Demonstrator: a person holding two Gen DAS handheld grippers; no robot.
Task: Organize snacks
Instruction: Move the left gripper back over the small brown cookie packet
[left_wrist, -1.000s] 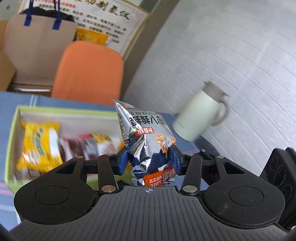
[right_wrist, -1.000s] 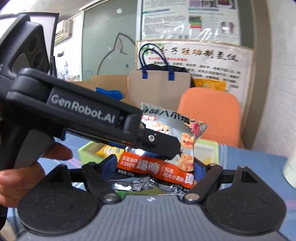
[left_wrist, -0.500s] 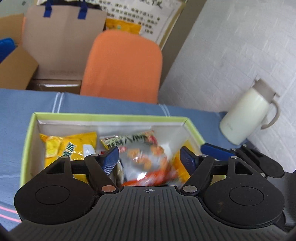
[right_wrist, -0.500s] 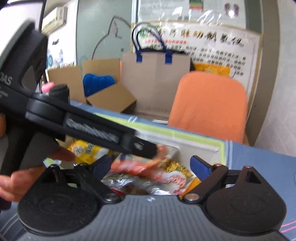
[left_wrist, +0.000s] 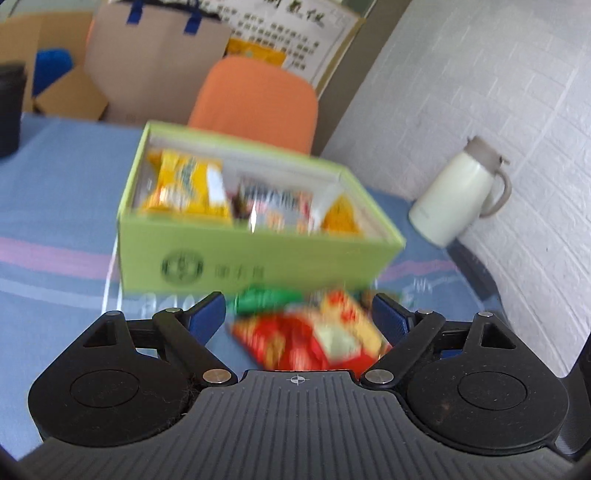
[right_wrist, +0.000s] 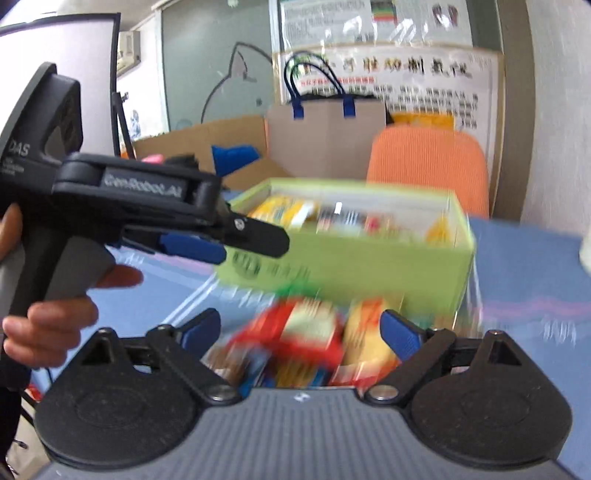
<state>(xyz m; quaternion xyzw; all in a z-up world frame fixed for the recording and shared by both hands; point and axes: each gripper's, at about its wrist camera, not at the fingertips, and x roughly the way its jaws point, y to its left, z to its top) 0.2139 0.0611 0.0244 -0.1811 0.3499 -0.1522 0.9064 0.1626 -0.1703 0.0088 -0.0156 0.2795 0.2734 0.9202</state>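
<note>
- Standing wide apart, the jaws of the left gripper (left_wrist: 298, 314) have just been opening, gripping nothing; a blurred red snack packet (left_wrist: 314, 339) is lying on the blue tablecloth (left_wrist: 55, 221) between them, untouched.
- Gaping likewise, the right gripper (right_wrist: 300, 328) is holding nothing over the loose packets (right_wrist: 306, 343).
- Sitting just beyond them, the green box (left_wrist: 258, 258) is holding yellow and silver snacks (left_wrist: 184, 188).
- Standing far right by the wall is a white jug (left_wrist: 458, 199).
</note>
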